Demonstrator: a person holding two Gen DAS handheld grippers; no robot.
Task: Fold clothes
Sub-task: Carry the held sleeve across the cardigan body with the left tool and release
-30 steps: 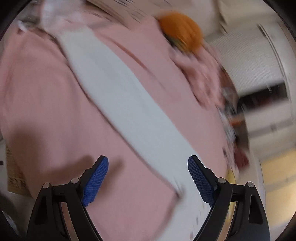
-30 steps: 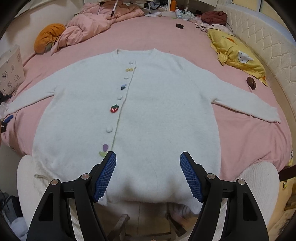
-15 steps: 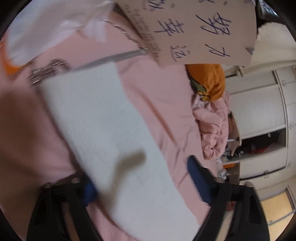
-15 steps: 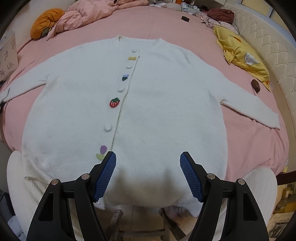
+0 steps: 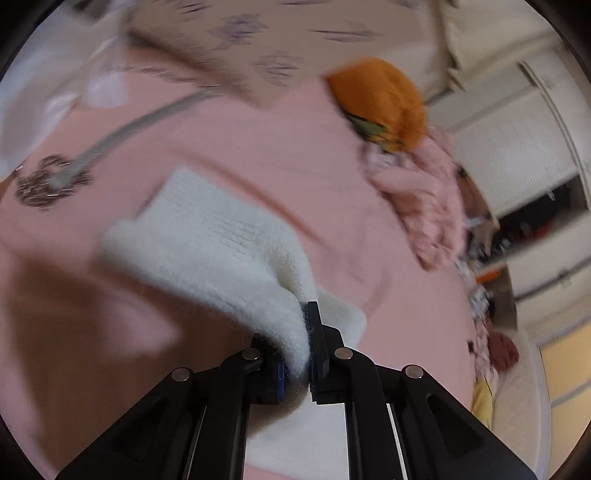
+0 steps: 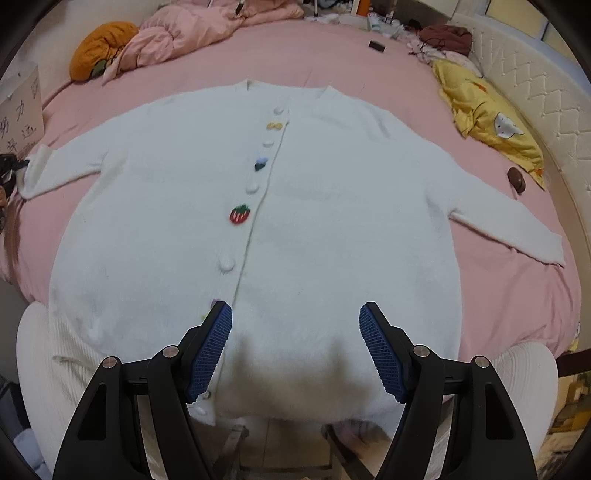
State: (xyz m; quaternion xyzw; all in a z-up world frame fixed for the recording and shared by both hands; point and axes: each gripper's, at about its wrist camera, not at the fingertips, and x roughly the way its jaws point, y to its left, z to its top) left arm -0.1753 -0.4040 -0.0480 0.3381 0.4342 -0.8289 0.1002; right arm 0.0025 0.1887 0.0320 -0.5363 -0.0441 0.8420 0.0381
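White cardigan (image 6: 314, 206) lies spread flat, front up and buttoned, on the pink bed (image 6: 332, 59), both sleeves extended outward. A strawberry motif (image 6: 240, 214) sits beside the button line. Left sleeve cuff (image 5: 221, 243) is pinched and bunched in the left gripper (image 5: 299, 354), whose jaws have just been closing and now clamp the knit between them; this view is motion-blurred. Right gripper (image 6: 295, 350) hangs above the cardigan's lower hem, jaws wide apart, nothing between them. An orange cushion (image 6: 101, 46) and a crumpled pink quilt (image 6: 192, 29) lie at the far left of the bed; a yellow garment (image 6: 487, 118) lies at the right edge.
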